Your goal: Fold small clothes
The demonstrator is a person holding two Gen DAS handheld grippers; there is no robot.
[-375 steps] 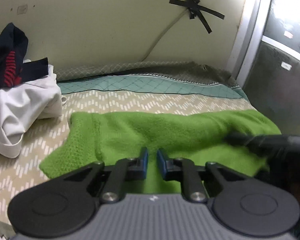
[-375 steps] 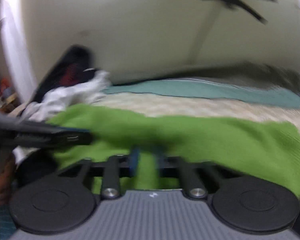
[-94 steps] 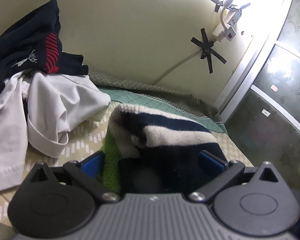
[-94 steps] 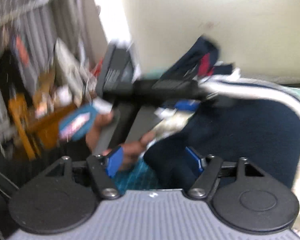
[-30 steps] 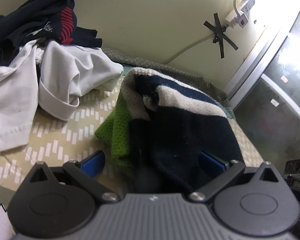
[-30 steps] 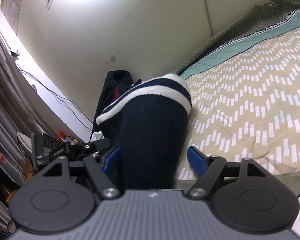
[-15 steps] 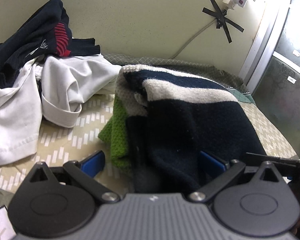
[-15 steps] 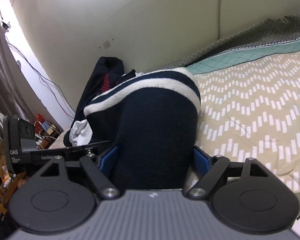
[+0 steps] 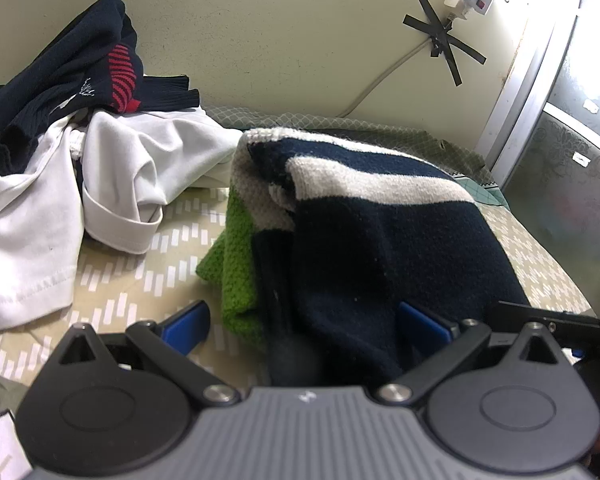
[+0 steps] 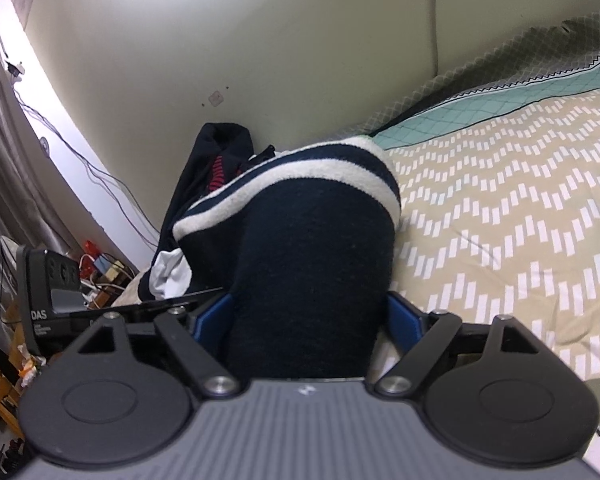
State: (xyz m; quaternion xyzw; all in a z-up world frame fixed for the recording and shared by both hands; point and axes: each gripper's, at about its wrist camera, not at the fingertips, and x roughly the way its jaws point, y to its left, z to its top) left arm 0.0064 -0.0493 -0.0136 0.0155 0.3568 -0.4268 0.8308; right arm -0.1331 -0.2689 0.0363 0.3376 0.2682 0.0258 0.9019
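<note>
Left wrist view: left gripper (image 9: 304, 324) has its jaws spread wide. The folded sweater (image 9: 380, 240) (navy, white stripes, green knit layer peeking out at its left edge) fills centre frame and sits between the fingers. Left pad (image 9: 186, 326) is clear of the fabric, bare bedsheet (image 9: 140, 280) showing in the gap; right pad is against or just under the navy edge, can't tell if it presses. I read this as no grip. Unfolded pile upper left: white shirt (image 9: 112, 184) with a dark garment (image 9: 80, 76) on top, against the wall. Right gripper's black linkage pokes in at lower right.

Right wrist view: right gripper (image 10: 308, 316) also wide, at most creeping wider. The navy sweater bulk (image 10: 312, 264) runs up from lower centre and fills the whole gap, blue pads touching or nearly touching both sides; can't tell how hard. Looks like a loose cradle, not a pinch. Bedsheet is bare across the right half of frame.

Judgement: fold looks done, step in hand is letting go of the bundle on the bed.
- Let the bundle take its weight on the bed before backing off.
- Back both grippers straight out along the fingers; no twist, knit snags on pads.
- Watch the green layer at the left edge; likeliest to drag out.
- Keep clear of the white shirt.
</note>
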